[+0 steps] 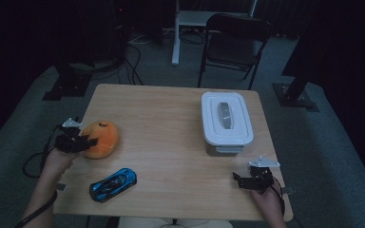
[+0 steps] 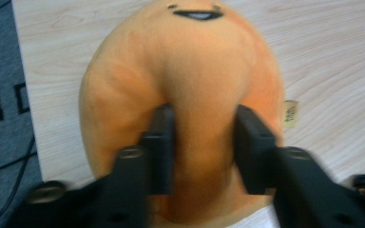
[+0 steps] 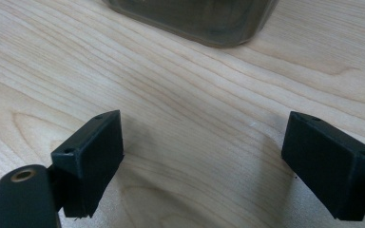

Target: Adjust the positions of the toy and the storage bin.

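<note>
Pinching orange plush (image 2: 180, 90), left tongs (image 2: 204, 142); right tongs (image 3: 204, 156) spread; plush's side tag (image 2: 290, 114) unreadable.

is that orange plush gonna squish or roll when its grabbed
The orange plush toy probably squishes: the left gripper already dents a fold into it. It looks light and rounded, so it may rock, though the fuzzy fabric should resist slipping.

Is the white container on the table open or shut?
Shut: the high view shows the white container with its lid lying flat on top, covering it.
</note>
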